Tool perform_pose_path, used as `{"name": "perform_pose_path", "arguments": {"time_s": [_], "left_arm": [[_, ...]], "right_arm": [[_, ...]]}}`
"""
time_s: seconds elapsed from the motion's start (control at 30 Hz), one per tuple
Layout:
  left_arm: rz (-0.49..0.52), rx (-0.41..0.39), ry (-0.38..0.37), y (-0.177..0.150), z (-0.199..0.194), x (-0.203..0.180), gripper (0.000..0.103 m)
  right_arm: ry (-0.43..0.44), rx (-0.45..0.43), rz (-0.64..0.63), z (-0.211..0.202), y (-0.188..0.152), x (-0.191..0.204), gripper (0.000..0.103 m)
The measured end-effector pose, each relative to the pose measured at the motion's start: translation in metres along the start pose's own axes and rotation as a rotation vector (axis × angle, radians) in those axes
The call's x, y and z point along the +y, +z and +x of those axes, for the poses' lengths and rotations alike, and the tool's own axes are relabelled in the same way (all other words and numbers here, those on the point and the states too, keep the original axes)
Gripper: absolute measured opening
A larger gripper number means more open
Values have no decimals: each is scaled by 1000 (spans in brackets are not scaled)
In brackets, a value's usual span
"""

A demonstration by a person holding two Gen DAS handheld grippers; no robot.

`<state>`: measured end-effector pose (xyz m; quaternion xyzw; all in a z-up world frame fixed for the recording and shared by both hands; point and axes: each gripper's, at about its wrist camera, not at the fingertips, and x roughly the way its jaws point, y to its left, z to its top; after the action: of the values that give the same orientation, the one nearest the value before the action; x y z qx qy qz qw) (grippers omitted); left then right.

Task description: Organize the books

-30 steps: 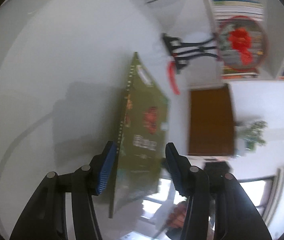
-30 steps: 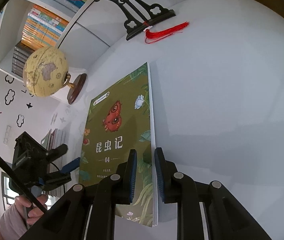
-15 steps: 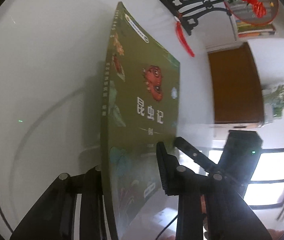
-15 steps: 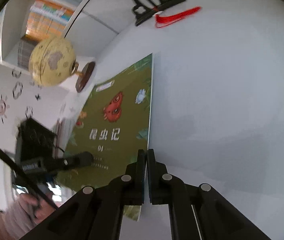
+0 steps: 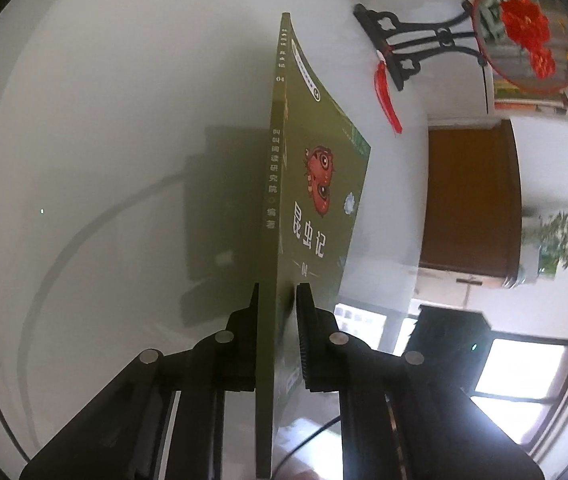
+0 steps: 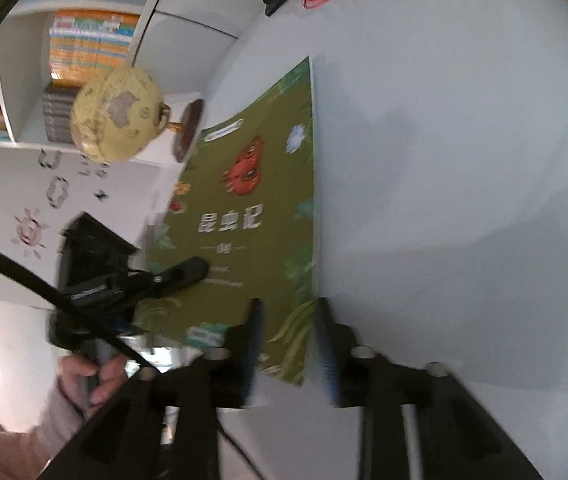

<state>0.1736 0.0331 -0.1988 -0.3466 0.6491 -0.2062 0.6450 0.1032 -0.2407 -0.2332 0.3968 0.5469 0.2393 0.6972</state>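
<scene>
Thin olive-green paperback book [image 5: 315, 208]: clamped at its spine end between left gripper [image 5: 278, 300] jaws, raised off the white tabletop [image 5: 104, 120]. Right gripper [image 6: 289, 308] jaws opening astride its page edge. Step judged: handover. Next: carriage toward shelved books [image 6: 92, 40].

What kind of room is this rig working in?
Probably a home study or a child's reading room: white shelves packed with books, a desk globe on the white table, and doodle stickers on the wall.
</scene>
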Motion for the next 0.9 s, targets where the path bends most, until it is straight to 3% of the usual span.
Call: {"name": "perform_pose_path", "arguments": {"time_s": [0.03, 0.17, 0.33, 0.4, 0.43, 0.47, 0.53, 0.63, 0.77, 0.9], "left_arm": [[-13, 2, -16, -1, -1, 0, 11], [-90, -3, -68, -2, -6, 6, 11], [-127, 10, -72, -7, -3, 9, 11], [-98, 9, -23, -10, -2, 9, 11], [-81, 10, 4, -11, -3, 9, 11], [-69, 16, 21, -12, -2, 8, 10], [-48, 12, 63, -13, -2, 9, 11], [11, -1, 136, -14, -3, 5, 11], [185, -56, 264, -18, -10, -17, 11], [282, -112, 298, -19, -24, -33, 12]], "right_arm": [[17, 5, 5, 0, -3, 1, 46], [14, 2, -4, 2, -12, 4, 48], [66, -2, 62, 4, -12, -3, 48], [79, -30, 75, 4, -12, -4, 47], [67, -49, 61, 4, -12, -2, 38], [14, -70, 32, 4, -12, 2, 17], [-45, -64, 7, 10, -10, 7, 10], [-61, -80, -64, 11, -12, 16, 8], [-125, -111, -227, 12, -16, 49, 7], [-175, -132, -314, 13, -13, 72, 7]]}}
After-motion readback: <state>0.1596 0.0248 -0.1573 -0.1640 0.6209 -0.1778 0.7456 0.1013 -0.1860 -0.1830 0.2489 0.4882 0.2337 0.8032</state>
